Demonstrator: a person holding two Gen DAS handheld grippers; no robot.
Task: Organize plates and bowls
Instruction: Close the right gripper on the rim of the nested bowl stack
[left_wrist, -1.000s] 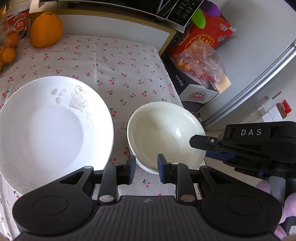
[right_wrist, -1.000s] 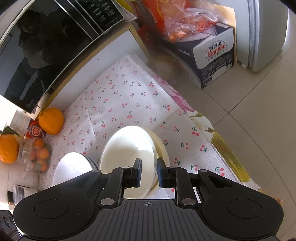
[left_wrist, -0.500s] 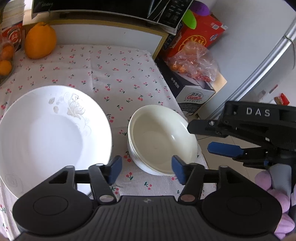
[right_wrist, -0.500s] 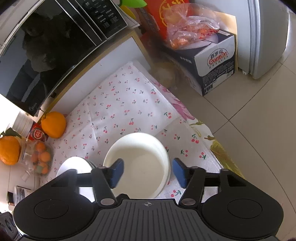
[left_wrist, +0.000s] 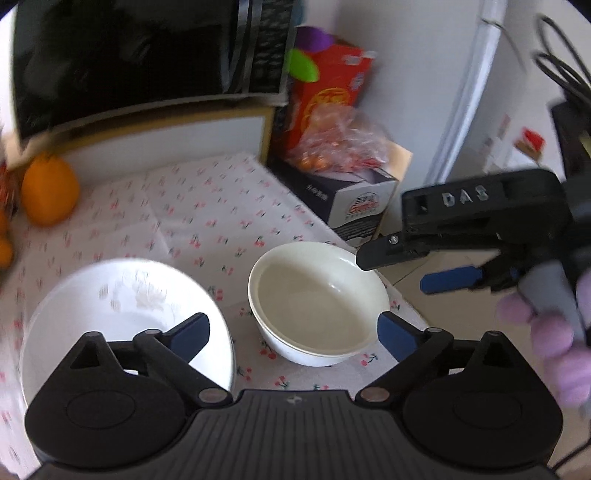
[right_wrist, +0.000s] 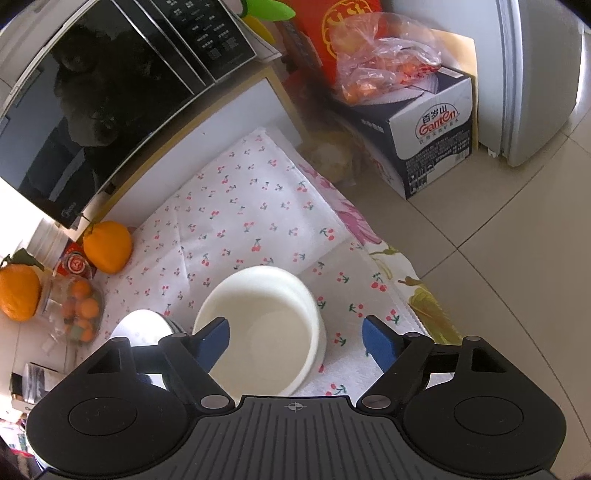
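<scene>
We see a cream-white bowl (left_wrist: 319, 302) and a white plate (left_wrist: 122, 314) with a faint pale floral motif on a white tablecloth (right_wrist: 258, 206) dotted with red cherries, an orange fruit (right_wrist: 107, 245) beside a black microwave (right_wrist: 92, 92), and blue pads (right_wrist: 212, 341) on a black hand-held gripper (right_wrist: 295, 338).

"DAS" stands on the right claw (left_wrist: 436, 273); "Ganten" on the blue-and-white carton (right_wrist: 436, 147).
</scene>
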